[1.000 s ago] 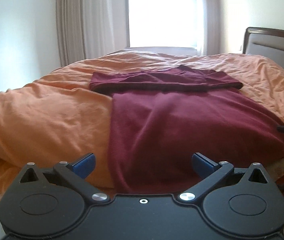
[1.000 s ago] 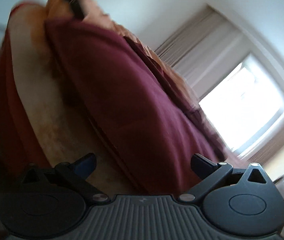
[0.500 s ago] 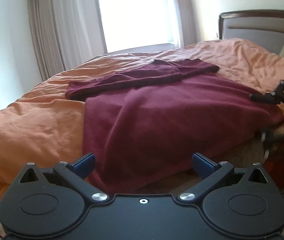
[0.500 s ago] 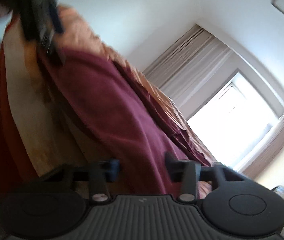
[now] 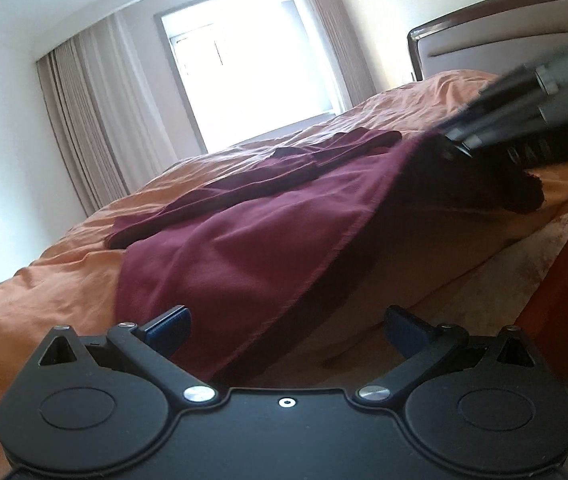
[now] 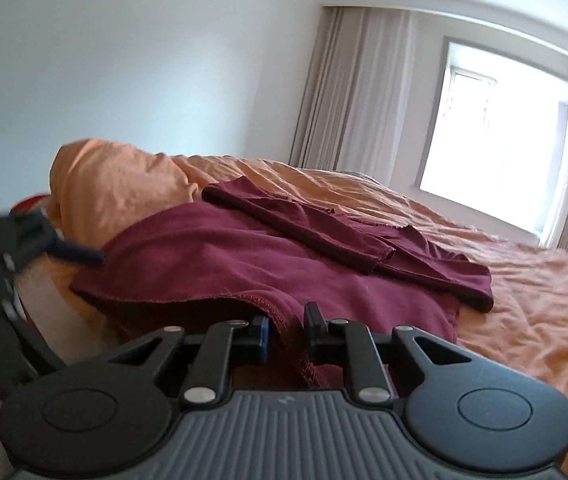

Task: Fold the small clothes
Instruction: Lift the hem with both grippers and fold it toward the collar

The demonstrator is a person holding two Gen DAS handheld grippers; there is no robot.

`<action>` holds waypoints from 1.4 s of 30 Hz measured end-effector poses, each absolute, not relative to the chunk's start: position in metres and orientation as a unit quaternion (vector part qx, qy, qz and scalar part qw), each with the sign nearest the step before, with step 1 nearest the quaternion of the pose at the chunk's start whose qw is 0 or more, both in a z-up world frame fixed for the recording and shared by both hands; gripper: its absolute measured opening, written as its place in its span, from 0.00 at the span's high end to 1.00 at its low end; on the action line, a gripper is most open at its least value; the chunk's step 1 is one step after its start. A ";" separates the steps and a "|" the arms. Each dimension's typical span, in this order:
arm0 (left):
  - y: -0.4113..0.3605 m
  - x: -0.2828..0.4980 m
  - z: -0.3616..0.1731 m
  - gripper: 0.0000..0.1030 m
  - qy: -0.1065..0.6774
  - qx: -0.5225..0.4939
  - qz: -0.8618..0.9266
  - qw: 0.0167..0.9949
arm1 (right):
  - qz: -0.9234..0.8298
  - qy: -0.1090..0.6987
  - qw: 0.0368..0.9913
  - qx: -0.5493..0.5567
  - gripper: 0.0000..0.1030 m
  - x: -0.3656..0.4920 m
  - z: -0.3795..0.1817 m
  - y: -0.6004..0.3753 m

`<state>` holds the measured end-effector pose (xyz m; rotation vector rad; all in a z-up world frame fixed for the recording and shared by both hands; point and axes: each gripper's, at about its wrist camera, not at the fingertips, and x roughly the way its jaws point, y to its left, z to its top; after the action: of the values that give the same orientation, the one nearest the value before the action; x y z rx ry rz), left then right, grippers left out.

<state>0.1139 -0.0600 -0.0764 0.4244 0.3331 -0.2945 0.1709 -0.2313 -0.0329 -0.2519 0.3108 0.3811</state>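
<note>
Right gripper (image 5: 532, 120) in your left wrist view: motion-blurred, cut off by top-right edge, fingertips not resolvable. Garment (image 5: 244, 248) corner beneath it in shadow; contact not clear there. Left gripper (image 6: 56, 252) in your right wrist view: blurred, partly cut by left edge, jaw gap unreadable there. Headboard (image 5: 484, 48) half hidden behind blurred gripper. Window (image 6: 496, 136) overexposed, nothing outside legible.

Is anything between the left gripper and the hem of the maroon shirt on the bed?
Nothing visible. The left gripper is open with the maroon shirt hem right before its fingers. The right gripper already pinches the other corner.
</note>
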 end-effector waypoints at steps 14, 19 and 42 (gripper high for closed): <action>-0.089 0.128 -0.094 0.14 0.070 0.268 -0.043 0.960 | 0.187 0.156 0.964 -0.111 0.81 0.168 -0.032 -0.235; -0.060 0.122 -0.093 0.22 0.055 0.278 -0.014 0.959 | 0.187 0.155 0.963 -0.115 0.81 0.165 -0.035 -0.235; -0.023 0.099 -0.061 0.94 -0.006 0.325 -0.036 0.945 | 0.084 0.162 0.901 -0.394 0.61 0.149 -0.123 -0.175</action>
<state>0.0986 -0.0230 -0.0606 0.6632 -0.0131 -0.0732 0.1491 -0.1752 -0.1231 -0.8152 0.3360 0.1737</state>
